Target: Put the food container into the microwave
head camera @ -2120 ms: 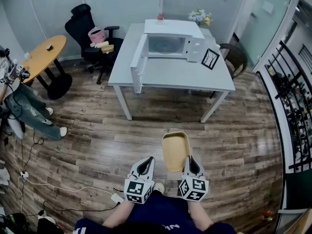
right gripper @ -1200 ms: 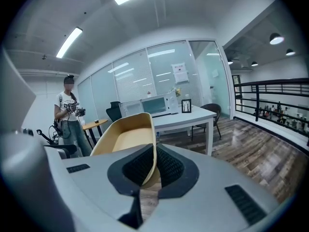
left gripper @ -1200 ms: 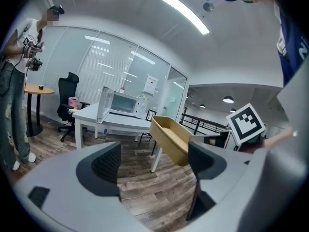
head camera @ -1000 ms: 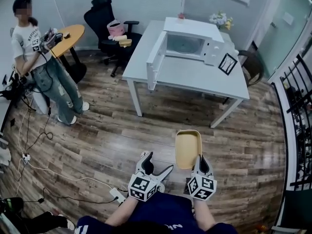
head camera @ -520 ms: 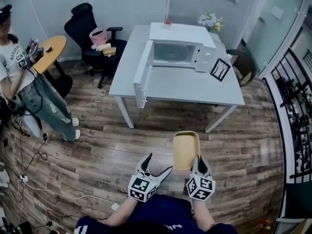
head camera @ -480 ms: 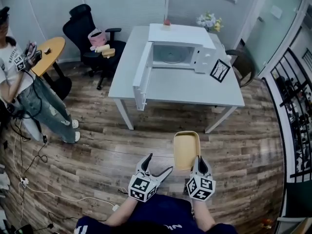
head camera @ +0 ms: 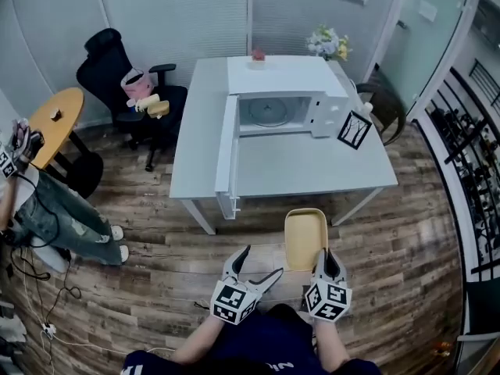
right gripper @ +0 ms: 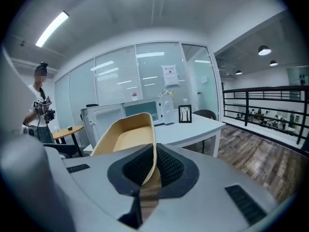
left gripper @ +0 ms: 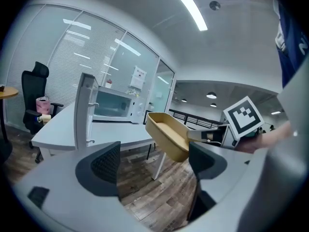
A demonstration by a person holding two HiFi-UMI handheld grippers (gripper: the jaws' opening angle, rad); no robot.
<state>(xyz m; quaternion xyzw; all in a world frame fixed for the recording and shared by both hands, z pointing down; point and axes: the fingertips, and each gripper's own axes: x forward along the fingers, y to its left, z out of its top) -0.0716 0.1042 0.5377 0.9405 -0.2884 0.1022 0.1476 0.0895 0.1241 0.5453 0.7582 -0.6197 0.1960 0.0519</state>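
Note:
The tan, empty food container (head camera: 305, 238) hangs over the wood floor, short of the table. My right gripper (head camera: 323, 259) is shut on its near rim; in the right gripper view the container (right gripper: 126, 137) sticks out ahead of the pinching jaws (right gripper: 153, 164). My left gripper (head camera: 254, 262) hangs open and empty to the left of it, and from that gripper's view the container (left gripper: 166, 135) shows at the right. The white microwave (head camera: 277, 96) stands on the white table (head camera: 312, 166) with its door (head camera: 228, 156) swung wide open toward me.
A framed picture (head camera: 354, 130) leans beside the microwave, flowers (head camera: 326, 43) behind it. A black office chair (head camera: 117, 76) and a round wooden table (head camera: 48, 127) stand at left, where a person (head camera: 35, 198) is. A black railing (head camera: 469, 170) runs along the right.
I have walked closer to the table, so the microwave and its open door now loom larger and nearer. Both grippers moved forward with me; the container stays in the right gripper.

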